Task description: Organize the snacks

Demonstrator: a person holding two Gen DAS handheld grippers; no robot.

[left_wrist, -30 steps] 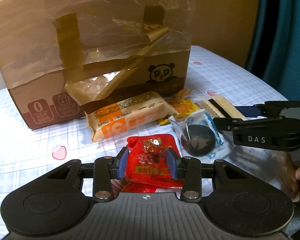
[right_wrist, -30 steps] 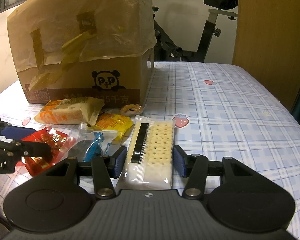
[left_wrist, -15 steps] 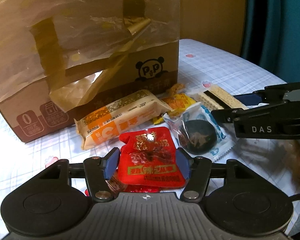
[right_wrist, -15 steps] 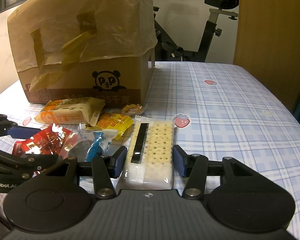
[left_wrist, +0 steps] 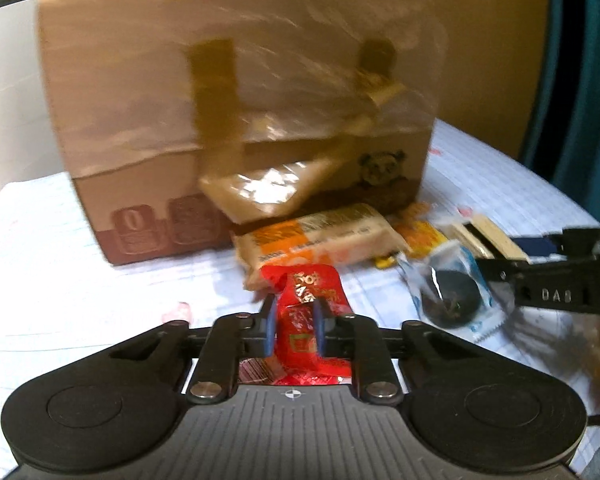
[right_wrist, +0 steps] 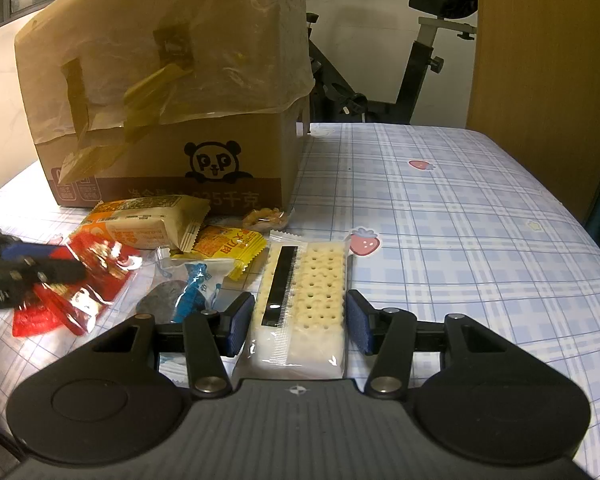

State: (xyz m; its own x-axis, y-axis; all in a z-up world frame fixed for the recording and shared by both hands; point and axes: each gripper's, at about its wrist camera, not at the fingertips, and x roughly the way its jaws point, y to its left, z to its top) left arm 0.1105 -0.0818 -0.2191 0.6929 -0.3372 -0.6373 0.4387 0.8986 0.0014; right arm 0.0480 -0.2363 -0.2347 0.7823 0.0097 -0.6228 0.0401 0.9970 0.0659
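Observation:
My left gripper [left_wrist: 294, 314] has its jaws closing on a red snack packet [left_wrist: 316, 284], which is pinched and crumpled upright between the blue pads. In the right wrist view the same red packet [right_wrist: 100, 256] shows at the left, with the left gripper's fingers [right_wrist: 40, 272] on it. My right gripper [right_wrist: 299, 320] stands open around a clear pack of crackers [right_wrist: 312, 280] that lies flat on the table, with a small gap at each pad. A taped cardboard box [left_wrist: 220, 100] with a panda print stands behind the snacks.
Between the box and the grippers lie an orange-and-beige pack [right_wrist: 148, 224], a yellow packet [right_wrist: 228, 244], a dark cookie in a clear wrapper [left_wrist: 452, 292] and a small bag of nuts [right_wrist: 266, 218]. The checked tablecloth [right_wrist: 460, 240] stretches right. An exercise bike [right_wrist: 420, 60] stands behind.
The left jaws widened around the red packet, then narrowed onto it, squeezing it into a fold. The left view has swung a little. The right gripper and the crackers have not moved.

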